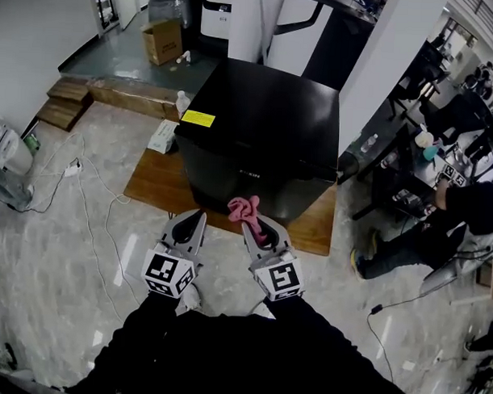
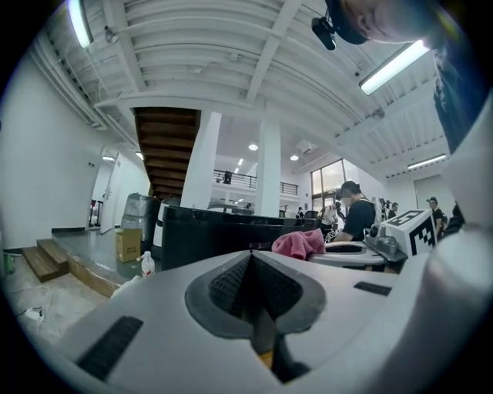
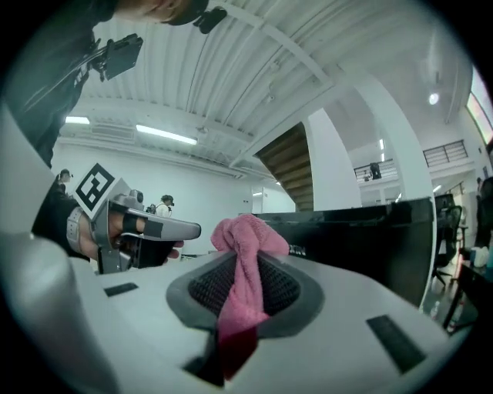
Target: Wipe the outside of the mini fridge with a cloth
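Cloth point(image 3: 248, 235) gripped by right tool point(image 3: 245, 269); left tool point(image 2: 252, 265), seen in its view, closed empty.

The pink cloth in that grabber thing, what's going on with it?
A person stands before the black mini fridge with a gripper in each hand. The right gripper has its jaws shut on the pink cloth, held up near the fridge's front. The left gripper is shut and empty. The cloth doesn't seem to touch the fridge yet.
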### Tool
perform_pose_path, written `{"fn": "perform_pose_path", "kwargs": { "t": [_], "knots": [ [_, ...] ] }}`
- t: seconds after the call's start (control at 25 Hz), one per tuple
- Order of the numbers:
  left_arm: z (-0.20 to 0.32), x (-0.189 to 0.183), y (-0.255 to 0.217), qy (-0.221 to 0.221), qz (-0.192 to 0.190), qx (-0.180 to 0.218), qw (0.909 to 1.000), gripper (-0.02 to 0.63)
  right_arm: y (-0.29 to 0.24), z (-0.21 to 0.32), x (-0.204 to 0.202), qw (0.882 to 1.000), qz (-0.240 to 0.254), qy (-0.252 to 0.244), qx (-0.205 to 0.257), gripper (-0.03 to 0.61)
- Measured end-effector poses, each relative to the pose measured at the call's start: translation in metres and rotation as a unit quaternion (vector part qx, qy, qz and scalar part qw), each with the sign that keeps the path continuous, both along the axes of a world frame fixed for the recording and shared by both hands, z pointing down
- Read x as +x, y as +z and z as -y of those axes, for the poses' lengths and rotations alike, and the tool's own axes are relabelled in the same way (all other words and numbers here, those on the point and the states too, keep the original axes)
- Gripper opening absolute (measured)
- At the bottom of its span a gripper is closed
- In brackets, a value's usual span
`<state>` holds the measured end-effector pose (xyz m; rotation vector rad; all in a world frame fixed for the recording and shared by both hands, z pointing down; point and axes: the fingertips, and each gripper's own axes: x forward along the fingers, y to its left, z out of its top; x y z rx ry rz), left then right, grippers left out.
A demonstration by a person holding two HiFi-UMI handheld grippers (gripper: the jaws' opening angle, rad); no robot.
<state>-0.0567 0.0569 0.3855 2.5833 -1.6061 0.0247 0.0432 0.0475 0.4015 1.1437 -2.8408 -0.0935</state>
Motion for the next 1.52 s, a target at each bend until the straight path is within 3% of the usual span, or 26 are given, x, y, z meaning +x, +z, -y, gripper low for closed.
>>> {"fn": "perform_pose_path", "kwargs": {
  "t": [0.12, 0.36, 0.64, 0.84, 1.04, 1.52],
  "knots": [
    [0.017, -0.041, 0.001, 0.018, 0.003, 0.006, 0.9998, 0.006, -0.005, 0.018, -0.051, 0.999, -0.021, 0.027, 0.031, 0.074],
    [0.054, -0.102, 0.009, 0.053, 0.009, 0.028, 0.9982, 0.006, -0.004, 0.069, -0.139, 0.994, -0.004, 0.091, 0.067, 0.074],
    [0.089, -0.146, 0.015, 0.056, -0.002, 0.031, 0.9980, 0.006, 0.006, 0.116, -0.192, 0.984, 0.022, 0.153, 0.084, 0.074],
    [0.098, -0.152, 0.021, 0.067, -0.001, 0.027, 0.9974, 0.006, 0.017, 0.141, -0.188, 0.974, 0.024, 0.208, 0.084, 0.075],
    [0.105, -0.145, 0.027, 0.078, -0.002, 0.022, 0.9967, 0.006, 0.018, 0.143, -0.182, 0.970, 0.017, 0.230, 0.072, 0.074],
    [0.108, -0.051, 0.035, 0.138, -0.018, 0.019, 0.9901, 0.006, 0.016, 0.129, -0.085, 0.957, 0.016, 0.280, 0.074, 0.072]
  ]
}}
